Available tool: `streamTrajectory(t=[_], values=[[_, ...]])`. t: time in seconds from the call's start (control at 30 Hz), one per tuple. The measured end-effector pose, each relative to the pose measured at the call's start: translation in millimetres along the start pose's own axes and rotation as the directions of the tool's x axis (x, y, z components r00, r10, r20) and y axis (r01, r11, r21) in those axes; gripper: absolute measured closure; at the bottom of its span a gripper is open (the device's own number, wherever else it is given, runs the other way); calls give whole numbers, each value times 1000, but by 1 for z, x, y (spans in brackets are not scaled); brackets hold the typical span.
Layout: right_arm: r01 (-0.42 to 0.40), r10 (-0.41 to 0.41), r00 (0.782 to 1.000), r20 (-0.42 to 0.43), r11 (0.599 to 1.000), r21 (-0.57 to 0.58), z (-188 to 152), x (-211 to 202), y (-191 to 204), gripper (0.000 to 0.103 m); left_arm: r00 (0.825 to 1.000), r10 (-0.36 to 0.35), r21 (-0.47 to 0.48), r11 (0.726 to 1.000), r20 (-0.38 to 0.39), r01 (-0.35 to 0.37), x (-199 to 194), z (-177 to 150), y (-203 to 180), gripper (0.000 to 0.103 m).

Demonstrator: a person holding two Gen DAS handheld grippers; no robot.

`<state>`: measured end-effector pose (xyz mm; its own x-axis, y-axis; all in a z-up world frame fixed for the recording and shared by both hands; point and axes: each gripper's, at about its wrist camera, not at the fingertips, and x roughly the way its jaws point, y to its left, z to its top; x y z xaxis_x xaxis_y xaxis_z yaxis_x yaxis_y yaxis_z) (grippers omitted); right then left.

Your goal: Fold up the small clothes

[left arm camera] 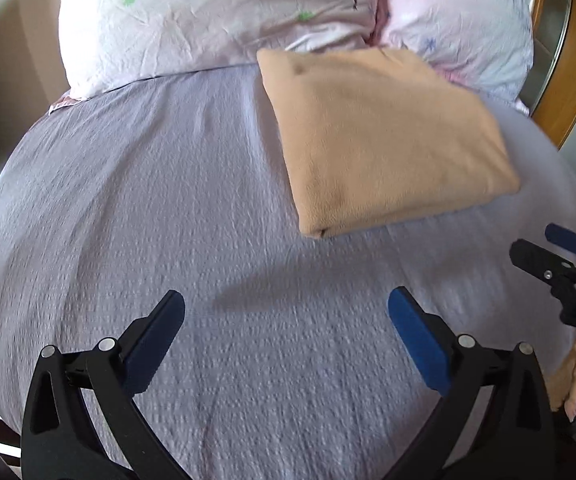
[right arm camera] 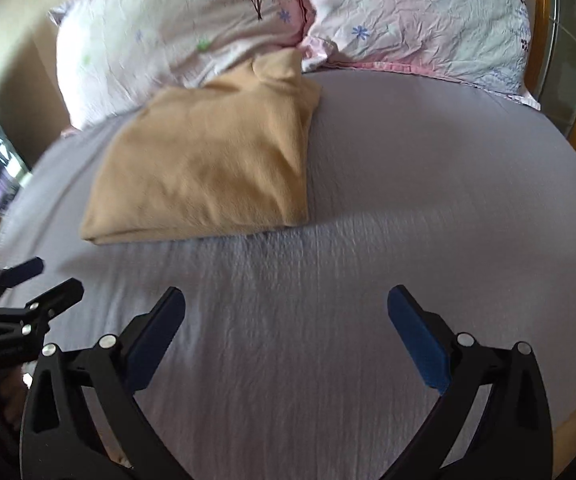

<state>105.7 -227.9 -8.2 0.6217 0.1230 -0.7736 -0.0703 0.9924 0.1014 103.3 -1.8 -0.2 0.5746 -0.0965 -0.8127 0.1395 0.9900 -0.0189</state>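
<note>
Near the pillows (left arm camera: 216, 16) on the bed (left arm camera: 168, 240) lies the garment (left arm camera: 384, 136), seemingly folded; both grippers (left arm camera: 286, 320) (right arm camera: 286, 320) hover wide, empty. A careless grab could undo it.

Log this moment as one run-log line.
tan garment: folded, on bed by pillows | left hand-held gripper: open, empty | right hand-held gripper: open, empty

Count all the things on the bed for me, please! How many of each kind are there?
Pillows: 2, left pillow and right pillow
Folded tan cloth: 1
Total: 3, all lying on the grey bedsheet
</note>
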Motion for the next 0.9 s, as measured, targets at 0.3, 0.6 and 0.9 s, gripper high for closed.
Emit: streamTrajectory(t=[0.3,0.6,0.9], values=[[89,-90,996,-3,993,-81,-3,9,26,2,999,38,6,999,-6,-38,9,-1,-7,1],[56,-57,998,-2,996,-76,-9,7,29,2,999,43,8,999,11,-43,10,1,-10,1],[57,-58,998,-3,996,-75,-9,7,27,2,999,45,4,999,25,-45,10,0,-10,1]])
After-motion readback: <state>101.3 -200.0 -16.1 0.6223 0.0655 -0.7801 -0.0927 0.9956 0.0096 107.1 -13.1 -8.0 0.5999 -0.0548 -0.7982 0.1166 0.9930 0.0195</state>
